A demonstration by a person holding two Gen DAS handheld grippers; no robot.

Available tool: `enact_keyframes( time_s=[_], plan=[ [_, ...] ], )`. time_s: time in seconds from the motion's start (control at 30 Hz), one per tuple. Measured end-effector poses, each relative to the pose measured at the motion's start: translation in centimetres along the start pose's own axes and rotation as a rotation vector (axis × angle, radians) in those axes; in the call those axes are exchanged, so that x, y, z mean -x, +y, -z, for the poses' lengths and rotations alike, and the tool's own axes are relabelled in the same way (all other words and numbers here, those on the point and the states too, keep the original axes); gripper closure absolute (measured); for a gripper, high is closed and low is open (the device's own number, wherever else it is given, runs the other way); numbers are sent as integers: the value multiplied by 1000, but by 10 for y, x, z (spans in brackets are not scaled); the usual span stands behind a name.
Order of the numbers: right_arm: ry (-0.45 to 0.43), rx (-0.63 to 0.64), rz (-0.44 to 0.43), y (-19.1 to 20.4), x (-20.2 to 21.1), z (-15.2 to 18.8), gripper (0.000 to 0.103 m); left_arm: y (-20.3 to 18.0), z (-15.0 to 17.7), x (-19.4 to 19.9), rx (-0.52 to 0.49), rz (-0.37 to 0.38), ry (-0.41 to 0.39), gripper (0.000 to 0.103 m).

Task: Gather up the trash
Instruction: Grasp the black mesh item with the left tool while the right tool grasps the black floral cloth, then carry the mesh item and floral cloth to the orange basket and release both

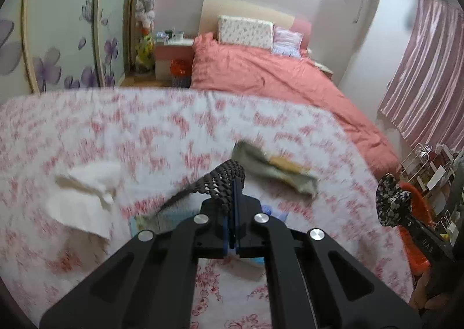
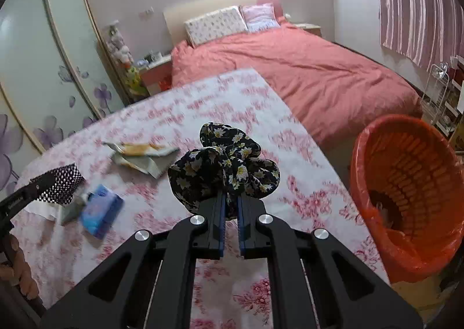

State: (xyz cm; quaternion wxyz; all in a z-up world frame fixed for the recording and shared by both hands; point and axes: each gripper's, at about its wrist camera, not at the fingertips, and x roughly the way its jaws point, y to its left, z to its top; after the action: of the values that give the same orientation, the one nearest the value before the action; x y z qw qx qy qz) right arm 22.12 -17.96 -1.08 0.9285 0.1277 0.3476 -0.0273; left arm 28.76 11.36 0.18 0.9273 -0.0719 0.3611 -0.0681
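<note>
My left gripper (image 1: 233, 184) is shut on a black net-patterned band (image 1: 221, 176), which curls over its fingertips above the table. The right wrist view shows this band (image 2: 59, 184) at the far left. My right gripper (image 2: 230, 198) is shut on a black scrunchie with yellow flowers (image 2: 223, 160), held above the table's right side. On the cloth lie a crumpled white tissue (image 1: 84, 195), a grey-green wrapper (image 2: 142, 155) and a blue packet (image 2: 100, 210). An orange bin with an orange liner (image 2: 420, 166) stands by the table's right edge.
The table wears a white cloth with red flowers (image 1: 145, 131). Behind it is a bed with a pink cover (image 1: 261, 73). A wardrobe with purple flowers (image 1: 58, 39) stands at the left, and a wire rack (image 2: 440, 97) at the right under striped curtains.
</note>
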Motion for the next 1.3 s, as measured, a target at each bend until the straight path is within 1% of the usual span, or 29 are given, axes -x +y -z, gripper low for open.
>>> enact_keyframes(
  time_s=[0.17, 0.23, 0.67, 0.9, 1.1, 1.3],
  plan=[
    [-55, 3, -28, 2, 23, -9, 96, -17, -18, 32, -26, 24, -64, 99],
    [-74, 2, -39, 2, 32, -12, 96, -24, -21, 40, -38, 35, -76, 99],
    [-154, -10, -46, -13, 69, -14, 96, -80, -17, 73, -130, 129, -111, 99],
    [-187, -27, -16, -31, 81, -15, 96, -124, -11, 78, -196, 195, -110, 99],
    [-219, -53, 29, -53, 89, -18, 96, -167, -5, 76, -247, 264, -100, 99],
    [-233, -113, 103, -93, 92, -17, 96, -216, 5, 62, -301, 353, -69, 99]
  ],
)
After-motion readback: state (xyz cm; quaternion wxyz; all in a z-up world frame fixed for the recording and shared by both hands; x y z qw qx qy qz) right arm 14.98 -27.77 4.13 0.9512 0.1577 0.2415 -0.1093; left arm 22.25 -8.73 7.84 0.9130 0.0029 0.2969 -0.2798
